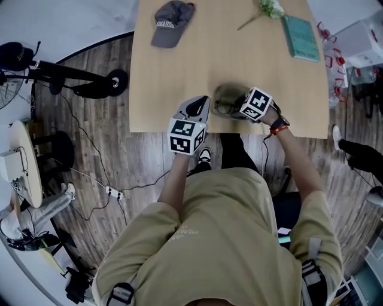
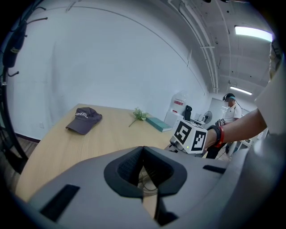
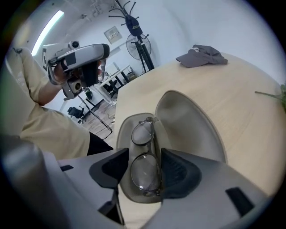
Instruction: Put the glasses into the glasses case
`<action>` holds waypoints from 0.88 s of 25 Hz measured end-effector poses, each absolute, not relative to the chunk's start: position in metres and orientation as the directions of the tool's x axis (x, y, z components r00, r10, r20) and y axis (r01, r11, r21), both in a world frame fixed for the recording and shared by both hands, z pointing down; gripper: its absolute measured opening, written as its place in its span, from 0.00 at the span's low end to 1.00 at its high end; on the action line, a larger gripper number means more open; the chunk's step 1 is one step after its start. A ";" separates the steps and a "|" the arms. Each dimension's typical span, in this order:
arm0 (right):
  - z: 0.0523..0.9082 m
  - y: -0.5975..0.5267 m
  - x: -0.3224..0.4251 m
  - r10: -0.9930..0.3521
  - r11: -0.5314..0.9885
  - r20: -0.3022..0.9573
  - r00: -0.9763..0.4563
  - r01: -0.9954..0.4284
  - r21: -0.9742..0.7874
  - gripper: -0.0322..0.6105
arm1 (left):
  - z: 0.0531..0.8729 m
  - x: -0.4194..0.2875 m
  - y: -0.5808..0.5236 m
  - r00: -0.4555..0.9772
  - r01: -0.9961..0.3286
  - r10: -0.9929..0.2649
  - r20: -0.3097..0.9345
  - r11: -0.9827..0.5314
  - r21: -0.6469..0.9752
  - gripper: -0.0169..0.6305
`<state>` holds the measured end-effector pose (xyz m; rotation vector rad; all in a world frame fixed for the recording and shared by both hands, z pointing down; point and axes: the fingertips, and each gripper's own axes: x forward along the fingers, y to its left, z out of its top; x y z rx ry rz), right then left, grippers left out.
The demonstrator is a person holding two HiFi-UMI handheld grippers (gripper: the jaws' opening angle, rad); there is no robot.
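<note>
An open olive glasses case point(image 1: 226, 95) lies near the wooden table's point(image 1: 173, 77) front edge. In the right gripper view the round-lens glasses point(image 3: 143, 133) lie folded inside the case's tray point(image 3: 126, 134), and the lid point(image 3: 187, 120) is tipped back to the right. My right gripper point(image 3: 144, 172) hangs open over the tray, one pad on each side of the nearer lens, with a gap on both sides. In the head view the right gripper point(image 1: 238, 107) covers part of the case. My left gripper point(image 1: 200, 103) waits just left of the case, and in its own view its point(image 2: 143, 154) pads meet at the tip.
A grey cap point(image 1: 172, 21) lies at the table's far left. A green sprig point(image 1: 269, 8) and a teal book point(image 1: 301, 37) lie at the far right. Cables, a scooter point(image 1: 78, 80) and stands sit on the floor at the left. A person point(image 2: 230, 112) stands in the background.
</note>
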<state>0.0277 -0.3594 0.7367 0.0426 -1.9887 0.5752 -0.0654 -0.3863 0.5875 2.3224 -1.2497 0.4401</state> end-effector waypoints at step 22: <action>0.592 -0.395 0.048 -0.312 0.754 0.644 -0.698 -0.594 -0.279 0.46 | 0.533 -0.056 -0.388 0.570 -0.817 -0.715 0.404 -0.545 0.188 0.06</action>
